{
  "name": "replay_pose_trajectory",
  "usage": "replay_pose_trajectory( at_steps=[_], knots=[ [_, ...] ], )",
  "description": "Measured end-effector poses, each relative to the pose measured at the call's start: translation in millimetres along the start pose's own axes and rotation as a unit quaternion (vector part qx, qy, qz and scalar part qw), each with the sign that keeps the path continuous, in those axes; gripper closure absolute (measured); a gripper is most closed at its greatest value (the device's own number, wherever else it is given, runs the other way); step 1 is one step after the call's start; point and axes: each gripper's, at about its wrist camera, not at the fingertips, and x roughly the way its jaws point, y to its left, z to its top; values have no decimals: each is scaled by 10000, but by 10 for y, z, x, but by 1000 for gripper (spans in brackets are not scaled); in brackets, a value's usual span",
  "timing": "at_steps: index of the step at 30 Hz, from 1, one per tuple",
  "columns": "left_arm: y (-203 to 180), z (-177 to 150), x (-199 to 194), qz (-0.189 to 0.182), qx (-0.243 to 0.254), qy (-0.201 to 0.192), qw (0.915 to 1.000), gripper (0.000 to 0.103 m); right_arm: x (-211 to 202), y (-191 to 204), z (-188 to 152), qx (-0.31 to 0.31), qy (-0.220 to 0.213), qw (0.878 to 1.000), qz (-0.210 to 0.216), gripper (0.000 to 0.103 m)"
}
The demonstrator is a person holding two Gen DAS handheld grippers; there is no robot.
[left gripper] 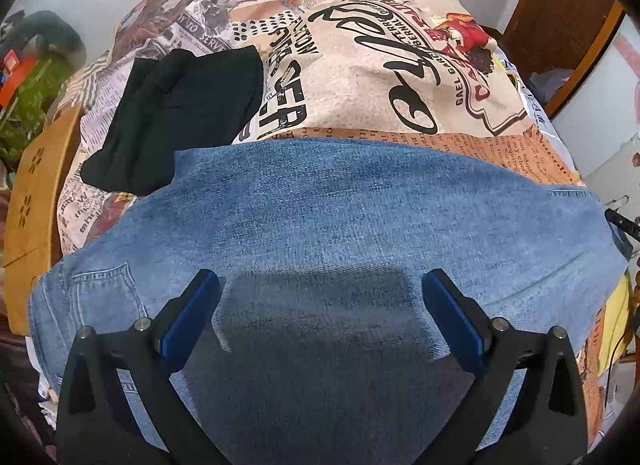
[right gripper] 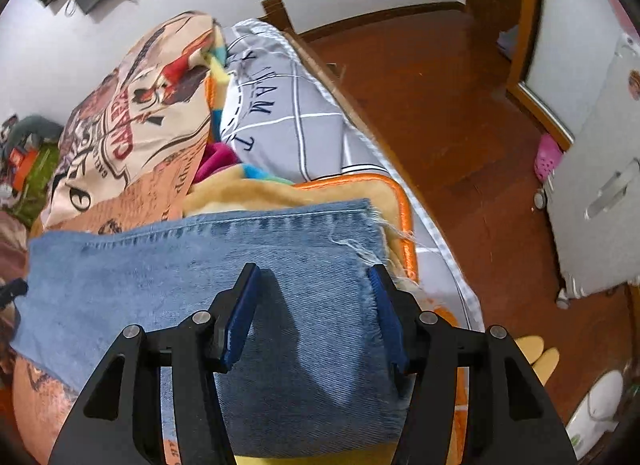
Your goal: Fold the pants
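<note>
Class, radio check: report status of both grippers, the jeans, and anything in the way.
Left gripper open over the jeans. Right gripper open at the frayed hem. Folded black garment beside the jeans, touching their edge.

The jeans (left gripper: 340,217) were blue denim, matt and coarsely woven, with a frayed hem. The printed bedspread (left gripper: 360,77) was matt cloth, and the black garment (left gripper: 180,113) a smooth dark fabric. The left tongs (left gripper: 320,305) and right tongs (right gripper: 314,305) looked like matt black plastic with blue pads (right gripper: 240,317). The wooden floor (right gripper: 460,105) shone glossy.
</note>
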Motion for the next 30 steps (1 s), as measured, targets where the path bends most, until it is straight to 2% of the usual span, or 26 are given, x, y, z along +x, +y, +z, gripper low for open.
replay_pose_trajectory(
  at_steps=[3, 4, 5, 7, 12, 16, 18, 21, 23, 25, 26, 27, 28, 29, 30],
  knots=[
    [14, -3, 4, -13, -45, -4, 10000, 0, 33, 69, 12, -203, 22, 9995, -229, 69],
    [19, -5, 6, -24, -61, -4, 10000, 0, 46, 91, 9, -322, 85, 9987, -379, 77],
    [22, -10, 7, -31, -72, -6, 10000, 0, 50, 125, 0, -463, 124, 9973, -553, 80],
    [23, -20, 5, -37, -82, -16, 10000, 0, 9, 157, -12, -579, 39, 9955, -752, 92],
    [-1, -31, -12, 11, -21, 38, 10000, 0, -237, 230, 16, -726, -517, 9908, -1023, 95],
    [-60, -48, -49, 78, 154, 88, 9998, 0, -510, 429, 146, -1030, -1155, 9795, -1287, 95],
    [-91, -66, -67, 101, 223, 81, 9997, 0, -548, 505, 233, -1135, -1307, 9755, -1354, 95],
    [-120, -85, -75, 119, 241, 46, 9996, 0, -411, 491, 258, -1123, -1134, 9771, -1409, 95],
    [-128, -83, -68, 101, 239, 50, 9997, 0, -179, 448, 185, -1177, -770, 9789, -1483, 95],
    [-133, -68, -57, 54, 242, 100, 9996, 0, 117, 355, 96, -1103, -129, 9835, -1430, 94],
    [-135, -63, -57, 45, 253, 115, 9996, 0, 177, 329, 67, -1096, 26, 9832, -1461, 94],
    [-146, -56, -54, 38, 276, 128, 9995, 0, 181, 320, 49, -1101, 67, 9811, -1590, 93],
    [-162, -50, -51, 35, 313, 134, 9994, 0, 148, 331, 56, -1098, 55, 9808, -1612, 88],
    [-180, -44, -48, 35, 346, 133, 9993, 0, 85, 344, 72, -1080, 40, 9808, -1623, 87],
    [-201, -37, -42, 26, 374, 134, 9992, 0, -9, 376, 96, -1055, 17, 9828, -1515, 81]
  ],
)
